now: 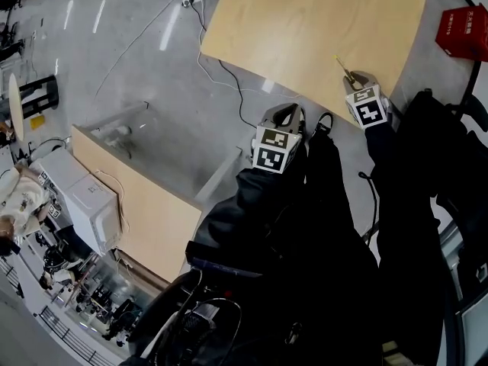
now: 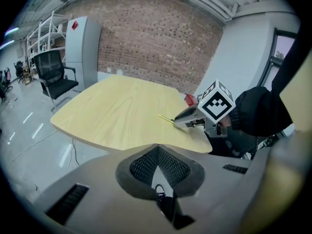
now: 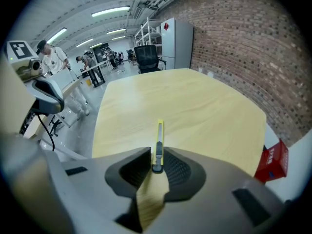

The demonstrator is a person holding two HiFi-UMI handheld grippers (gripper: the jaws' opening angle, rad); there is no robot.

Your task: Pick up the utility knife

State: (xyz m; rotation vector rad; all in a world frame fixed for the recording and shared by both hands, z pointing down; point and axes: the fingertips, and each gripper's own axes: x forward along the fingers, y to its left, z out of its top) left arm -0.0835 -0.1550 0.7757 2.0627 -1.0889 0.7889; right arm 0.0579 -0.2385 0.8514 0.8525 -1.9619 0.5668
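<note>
A yellow utility knife [image 3: 158,140] lies lengthwise on the pale wooden table [image 3: 195,106], close to its near edge. My right gripper [image 3: 156,156] has its jaws closed round the knife's dark rear end. In the head view the knife [image 1: 342,67] sticks out ahead of the right gripper [image 1: 357,78] at the table's [image 1: 305,21] near right edge. From the left gripper view the knife [image 2: 166,118] pokes out of the right gripper [image 2: 181,120]. My left gripper [image 1: 284,117] [image 2: 156,147] hangs just off the table's near edge, shut and holding nothing.
A red box [image 1: 463,29] [image 3: 272,162] stands on the floor to the table's right. A second wooden table [image 1: 145,204] stands at the lower left, with cables [image 1: 221,75] on the floor between. A black office chair [image 3: 146,57] and people [image 3: 51,57] are beyond the table.
</note>
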